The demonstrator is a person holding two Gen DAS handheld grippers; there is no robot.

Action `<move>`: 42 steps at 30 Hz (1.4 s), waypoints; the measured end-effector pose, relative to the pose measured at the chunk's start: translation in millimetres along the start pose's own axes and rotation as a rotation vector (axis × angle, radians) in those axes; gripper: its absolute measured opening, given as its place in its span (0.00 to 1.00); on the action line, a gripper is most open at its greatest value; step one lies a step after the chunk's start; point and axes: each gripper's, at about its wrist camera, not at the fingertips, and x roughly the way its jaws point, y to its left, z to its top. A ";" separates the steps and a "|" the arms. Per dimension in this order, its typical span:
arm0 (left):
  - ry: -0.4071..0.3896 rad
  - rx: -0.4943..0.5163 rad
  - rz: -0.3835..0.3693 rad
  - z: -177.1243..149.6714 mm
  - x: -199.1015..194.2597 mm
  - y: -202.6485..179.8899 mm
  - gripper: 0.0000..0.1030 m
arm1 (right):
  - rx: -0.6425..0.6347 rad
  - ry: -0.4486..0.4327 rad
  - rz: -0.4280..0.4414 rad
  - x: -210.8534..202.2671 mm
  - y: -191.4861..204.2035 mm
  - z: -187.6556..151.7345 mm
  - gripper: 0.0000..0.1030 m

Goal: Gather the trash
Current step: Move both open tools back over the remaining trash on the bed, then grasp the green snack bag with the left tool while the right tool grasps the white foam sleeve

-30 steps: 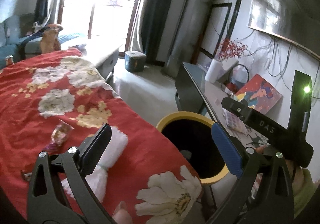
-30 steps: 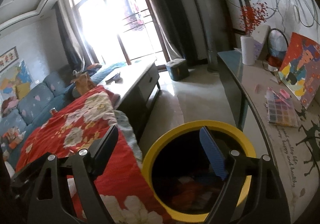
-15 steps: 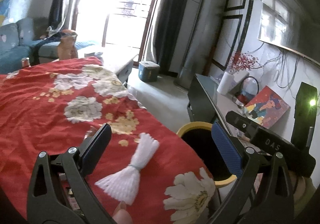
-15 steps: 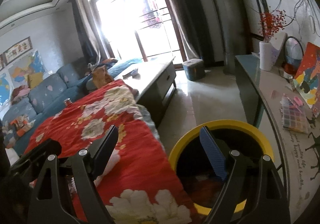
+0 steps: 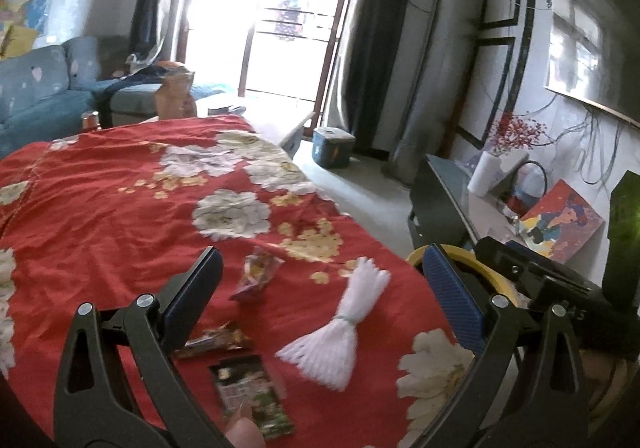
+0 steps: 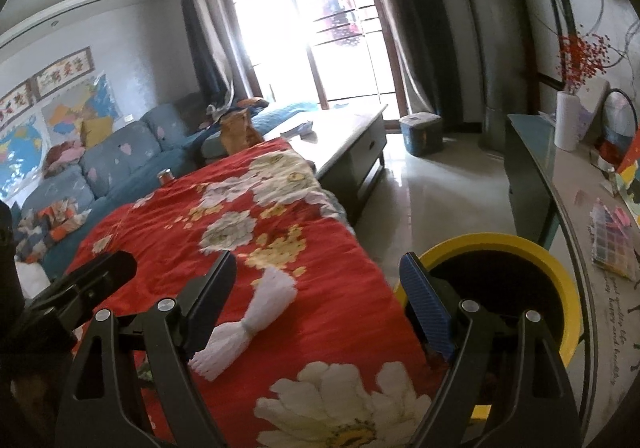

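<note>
1. The left hand-held gripper [image 5: 320, 296] hangs above the near end of the table with its jaws spread apart, gripping nothing.
2. The right hand-held gripper [image 6: 316, 290] is likewise wide apart and empty.
3. A dark flat snack packet [image 5: 253, 394] lies nearest on the red floral tablecloth [image 5: 120, 208].
4. Beside it rests a brown crinkled wrapper [image 5: 214, 340]; farther in, a crumpled pink-and-yellow wrapper [image 5: 256, 276].
5. A white yarn tassel [image 5: 340, 332] lies near the table's right edge.
6. The round yellow-rimmed trash bin [image 6: 560, 280] stands just beyond that edge.

Sofa [image 6: 120, 160]: blue, along the left wall.
Vase [image 6: 567, 120]: white, red berries, on the side counter.
Box [image 6: 421, 130]: blue, on the floor.
</note>
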 end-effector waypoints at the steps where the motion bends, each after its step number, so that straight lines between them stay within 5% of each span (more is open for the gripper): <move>1: 0.000 -0.004 0.010 -0.8 -1.1 4.6 0.89 | -0.005 0.003 0.004 0.7 2.5 -0.9 0.79; 20: 0.057 -0.027 0.132 -19.3 -6.6 55.7 0.89 | -0.068 0.084 0.074 26.0 39.1 -19.8 0.79; 42: 0.257 -0.089 0.057 -78.3 15.2 59.1 0.86 | -0.026 0.235 0.038 99.3 26.6 -36.0 0.78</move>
